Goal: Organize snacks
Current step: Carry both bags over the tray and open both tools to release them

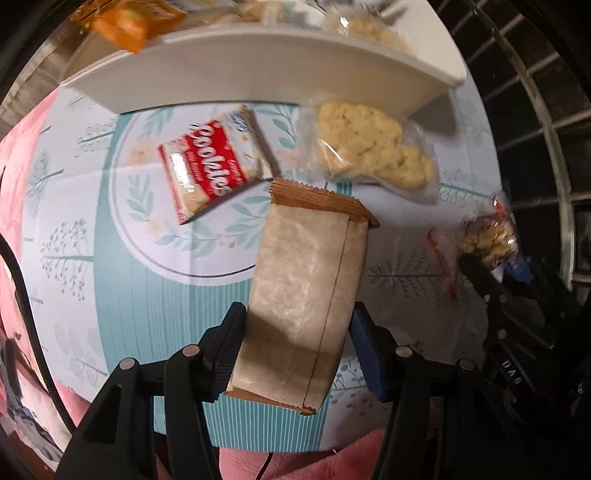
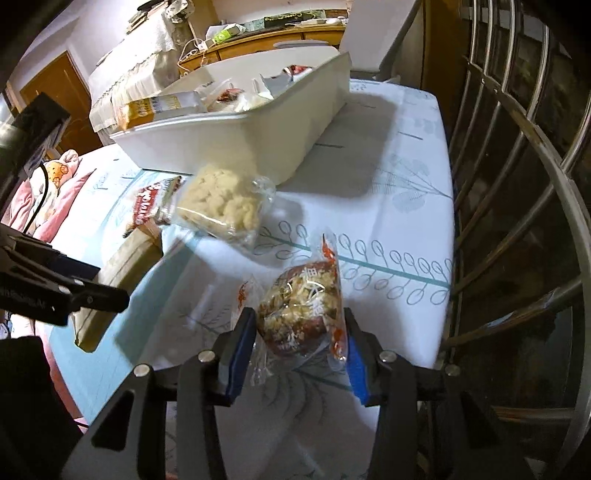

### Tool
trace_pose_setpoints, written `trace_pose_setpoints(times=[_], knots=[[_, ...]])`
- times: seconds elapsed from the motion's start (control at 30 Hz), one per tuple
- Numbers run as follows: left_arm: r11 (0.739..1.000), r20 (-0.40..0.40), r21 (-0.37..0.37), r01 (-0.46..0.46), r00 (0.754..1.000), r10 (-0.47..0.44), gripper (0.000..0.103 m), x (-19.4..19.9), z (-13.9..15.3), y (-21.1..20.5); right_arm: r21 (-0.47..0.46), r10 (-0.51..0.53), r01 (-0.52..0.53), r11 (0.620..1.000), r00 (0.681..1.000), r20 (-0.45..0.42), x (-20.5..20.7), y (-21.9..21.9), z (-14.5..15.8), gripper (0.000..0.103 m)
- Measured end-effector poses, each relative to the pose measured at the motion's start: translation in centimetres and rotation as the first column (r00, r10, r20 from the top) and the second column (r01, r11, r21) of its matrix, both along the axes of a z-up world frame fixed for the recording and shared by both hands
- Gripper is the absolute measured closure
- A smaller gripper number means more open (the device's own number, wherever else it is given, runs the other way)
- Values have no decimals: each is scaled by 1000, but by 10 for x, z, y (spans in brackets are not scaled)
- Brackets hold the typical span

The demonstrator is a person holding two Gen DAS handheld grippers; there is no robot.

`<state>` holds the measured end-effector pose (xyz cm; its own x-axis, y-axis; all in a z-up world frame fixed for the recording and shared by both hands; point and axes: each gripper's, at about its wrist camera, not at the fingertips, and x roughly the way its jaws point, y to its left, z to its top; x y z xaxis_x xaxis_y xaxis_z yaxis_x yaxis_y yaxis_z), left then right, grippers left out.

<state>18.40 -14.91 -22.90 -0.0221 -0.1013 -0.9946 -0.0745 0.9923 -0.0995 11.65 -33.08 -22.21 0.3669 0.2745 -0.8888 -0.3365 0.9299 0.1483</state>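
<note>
My left gripper [image 1: 297,328] is shut on a long beige snack packet with brown ends [image 1: 306,295], held over the table. My right gripper [image 2: 299,332] is shut on a clear bag of brown-red snack [image 2: 301,310]; that bag also shows at the right of the left wrist view [image 1: 487,236]. A red-and-white cookie packet [image 1: 212,162] and a clear bag of pale puffed snack [image 1: 369,147] lie on the table in front of a white bin [image 2: 236,136] that holds several snacks. The left gripper and its beige packet [image 2: 122,266] show at the left of the right wrist view.
The table has a blue-and-white leaf-print cloth [image 2: 388,221]. A metal railing [image 2: 517,166] runs along its right side. A pink bed cover [image 2: 55,199] lies to the left. An orange packet [image 1: 125,22] sits in the bin.
</note>
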Motion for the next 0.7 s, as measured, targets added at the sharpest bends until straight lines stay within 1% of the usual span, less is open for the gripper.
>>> trace_pose_setpoints(times=[0.1,0.23,0.37,0.5,0.7], knots=[[999,31,-34,-37,999,38,47,-1,17,17,14,10,-10,1000,1000,-3,-2,6,10,59],[997,88,-37,-74,993,77,47,0,43,40,27,36,-36,999,999,7,-3,16,25,59],[993,145,-36,-110,983,114,47,6,66,67,14,67,-68,998,997,26,1,31,40,59],[992,206,-27,-121,971,124,47,27,82,97,8,83,-84,996,995,47,12,44,56,59],[991,271,-7,-133,954,130,47,64,99,123,-5,69,-68,998,992,106,35,65,80,59]])
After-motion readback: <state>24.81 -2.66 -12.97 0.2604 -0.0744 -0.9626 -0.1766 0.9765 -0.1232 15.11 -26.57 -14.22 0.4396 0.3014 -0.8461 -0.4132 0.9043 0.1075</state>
